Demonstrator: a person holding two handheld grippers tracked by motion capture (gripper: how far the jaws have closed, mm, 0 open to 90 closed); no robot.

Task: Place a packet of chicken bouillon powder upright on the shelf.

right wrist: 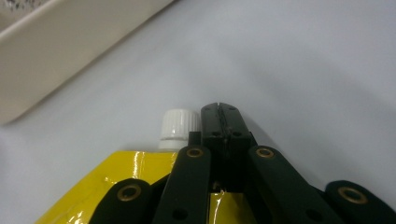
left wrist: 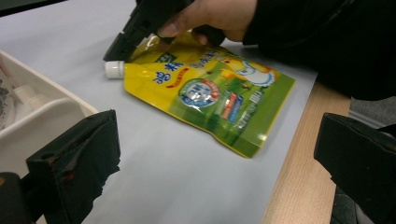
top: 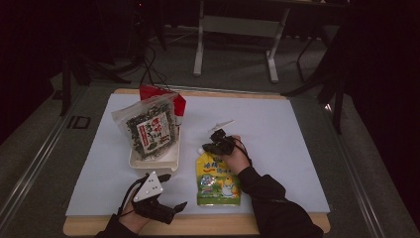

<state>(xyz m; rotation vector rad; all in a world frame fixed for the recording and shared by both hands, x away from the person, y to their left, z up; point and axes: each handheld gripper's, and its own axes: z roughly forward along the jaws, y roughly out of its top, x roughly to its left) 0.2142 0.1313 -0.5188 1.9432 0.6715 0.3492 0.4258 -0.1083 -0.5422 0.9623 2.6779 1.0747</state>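
A yellow and green spouted pouch (top: 218, 178) lies flat on the pale sheet, its white cap (top: 200, 150) pointing away from the person. My right gripper (top: 214, 145) rests at the pouch's top edge with its jaws shut, their tips just beside the cap (right wrist: 177, 123), and pouch film shows under the linkage (right wrist: 135, 172). My left gripper (top: 172, 192) sits near the table's front edge, left of the pouch (left wrist: 210, 88), jaws wide open and holding nothing (left wrist: 215, 154).
A white tray (top: 168, 159) at the left holds a clear bag of dark seaweed snack (top: 148, 128), with a red packet (top: 177, 103) behind it. The wooden table edge (top: 208, 225) runs along the front. A table frame stands on the floor beyond.
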